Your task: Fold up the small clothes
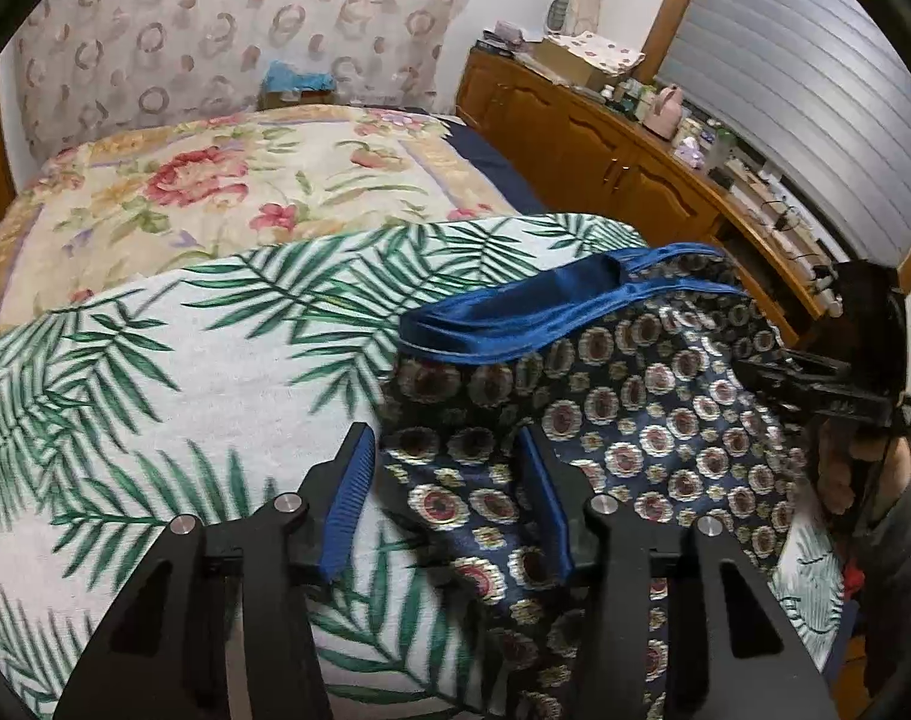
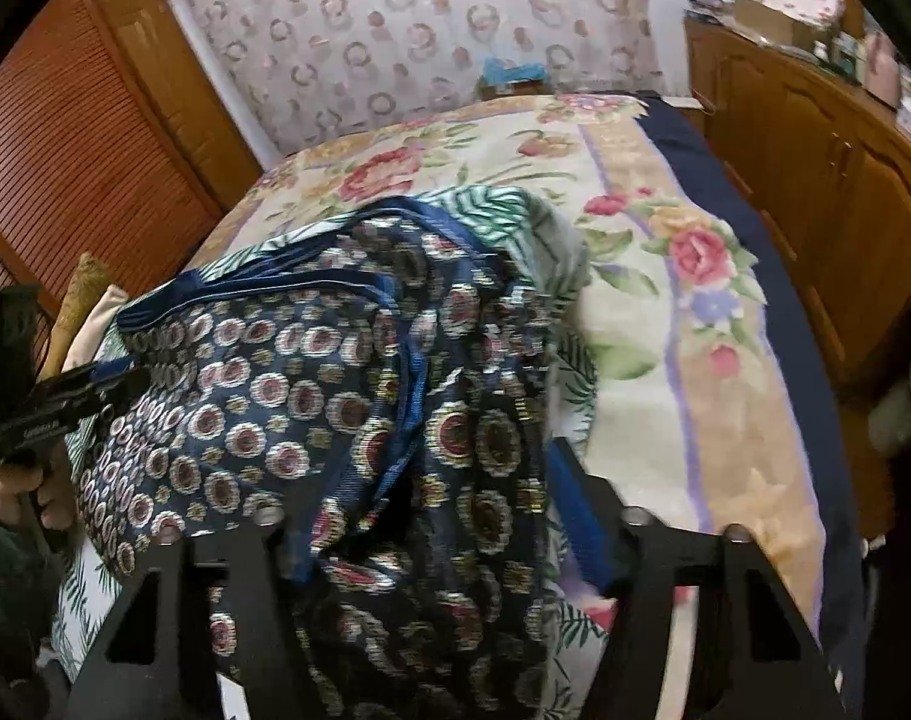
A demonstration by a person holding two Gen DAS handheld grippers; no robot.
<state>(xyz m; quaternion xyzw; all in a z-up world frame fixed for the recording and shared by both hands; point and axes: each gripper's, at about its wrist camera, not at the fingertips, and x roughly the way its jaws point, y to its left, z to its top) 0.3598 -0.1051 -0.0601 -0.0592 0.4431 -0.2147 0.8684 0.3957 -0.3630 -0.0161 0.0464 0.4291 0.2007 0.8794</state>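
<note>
A pair of navy patterned shorts (image 1: 623,420) with a blue satin waistband (image 1: 551,312) lies on a white palm-leaf towel (image 1: 173,372) on the bed. My left gripper (image 1: 446,444) is open, its jaws astride the shorts' left edge, with cloth lying between them. The right gripper's body (image 1: 815,387) shows at the shorts' far right. In the right wrist view the shorts (image 2: 311,396) are bunched up over my right gripper (image 2: 455,462). Its left finger is hidden under the cloth and its jaws stand wide apart, with fabric between them. The left gripper (image 2: 65,402) shows at the left.
The towel lies on a floral bedspread (image 1: 227,180). A wooden dresser (image 1: 605,138) with bottles and boxes runs along the right of the bed. A louvred wooden door (image 2: 65,138) stands to the left. A patterned curtain (image 1: 227,30) hangs behind the bed.
</note>
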